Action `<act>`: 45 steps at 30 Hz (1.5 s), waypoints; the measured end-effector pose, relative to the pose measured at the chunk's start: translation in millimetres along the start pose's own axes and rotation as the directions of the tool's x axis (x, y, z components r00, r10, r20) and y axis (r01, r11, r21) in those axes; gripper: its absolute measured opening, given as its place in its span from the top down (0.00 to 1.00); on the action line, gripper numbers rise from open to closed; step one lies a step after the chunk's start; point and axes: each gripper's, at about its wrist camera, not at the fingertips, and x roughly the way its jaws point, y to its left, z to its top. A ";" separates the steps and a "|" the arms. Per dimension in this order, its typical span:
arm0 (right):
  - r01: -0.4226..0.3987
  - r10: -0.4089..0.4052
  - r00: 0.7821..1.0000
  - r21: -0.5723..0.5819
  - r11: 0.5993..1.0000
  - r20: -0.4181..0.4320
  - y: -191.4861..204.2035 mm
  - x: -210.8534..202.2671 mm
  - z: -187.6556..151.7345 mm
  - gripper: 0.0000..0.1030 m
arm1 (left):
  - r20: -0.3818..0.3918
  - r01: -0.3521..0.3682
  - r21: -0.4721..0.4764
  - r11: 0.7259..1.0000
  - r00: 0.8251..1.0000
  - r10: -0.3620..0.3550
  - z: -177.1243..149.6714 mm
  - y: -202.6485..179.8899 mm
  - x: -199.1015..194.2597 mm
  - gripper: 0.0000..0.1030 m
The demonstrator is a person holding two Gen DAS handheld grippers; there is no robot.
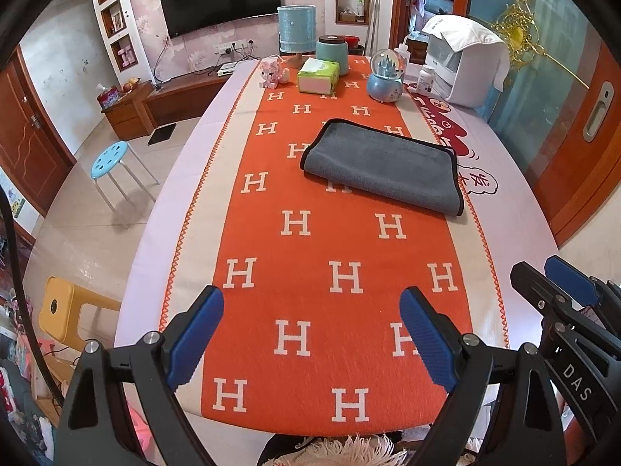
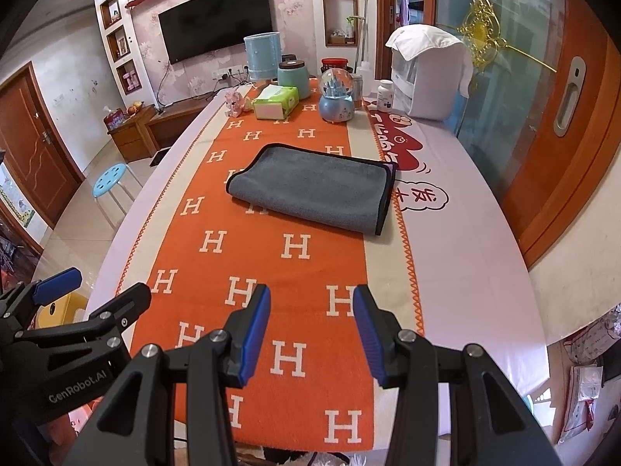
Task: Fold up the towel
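A grey towel (image 1: 382,165) with black edging lies folded into a flat rectangle on the orange runner with white H letters (image 1: 310,272), at the middle of the table; it also shows in the right wrist view (image 2: 314,188). My left gripper (image 1: 312,303) is open and empty, held above the near end of the runner, well short of the towel. My right gripper (image 2: 312,299) is open and empty, beside the left one near the table's front edge. The right gripper (image 1: 559,279) shows at the right edge of the left wrist view, and the left gripper (image 2: 97,287) at the left edge of the right wrist view.
At the table's far end stand a tissue box (image 1: 318,75), a teal jar (image 1: 330,52), a snow globe (image 1: 386,77), a blue lamp (image 1: 297,29), a pill bottle (image 1: 427,77) and a white appliance (image 1: 462,66). A blue stool (image 1: 110,161) stands on the floor left.
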 end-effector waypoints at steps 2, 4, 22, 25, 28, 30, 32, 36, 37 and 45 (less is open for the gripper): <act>-0.001 0.001 1.000 -0.001 1.000 -0.001 0.1 0.1 0.5 0.57 | -0.002 0.001 0.002 1.000 1.000 -0.001 -1.1 -0.2 0.4 0.11; 0.000 0.000 1.000 -0.002 1.000 -0.001 0.2 0.1 0.3 0.57 | -0.004 0.001 0.003 1.000 1.000 -0.001 -1.6 -0.6 0.8 0.11; -0.002 0.002 1.000 -0.006 1.000 -0.010 3.0 4.5 -3.2 0.57 | -0.005 0.001 0.002 1.000 1.000 -0.001 -2.3 -0.1 1.3 0.11; -0.002 0.002 1.000 -0.007 1.000 -0.010 3.0 4.5 -3.1 0.57 | -0.005 0.001 0.002 1.000 1.000 -0.001 -1.8 0.4 1.0 0.11; -0.001 0.001 1.000 -0.006 1.000 -0.011 3.0 4.5 -3.2 0.57 | -0.006 0.002 0.003 1.000 1.000 -0.002 -2.1 0.3 1.0 0.11; -0.001 0.001 1.000 -0.006 1.000 -0.010 3.0 4.5 -3.2 0.57 | -0.005 0.003 0.003 1.000 1.000 -0.003 -1.5 0.7 0.8 0.11; -0.001 0.001 1.000 -0.006 1.000 -0.010 3.1 4.7 -3.8 0.57 | -0.005 0.002 0.003 1.000 1.000 -0.002 -1.3 0.8 0.8 0.11; -0.001 0.001 1.000 -0.005 1.000 -0.012 3.0 5.0 -3.9 0.57 | -0.006 0.003 0.004 1.000 1.000 -0.003 -1.0 0.7 0.7 0.11; -0.002 0.002 1.000 -0.006 1.000 -0.012 3.2 5.2 -3.6 0.57 | -0.006 0.003 0.003 1.000 1.000 -0.003 -0.9 0.6 0.6 0.11; -0.002 0.002 1.000 -0.006 1.000 -0.012 3.5 5.6 -3.4 0.57 | -0.007 0.003 0.003 1.000 1.000 -0.003 -0.5 0.8 0.6 0.11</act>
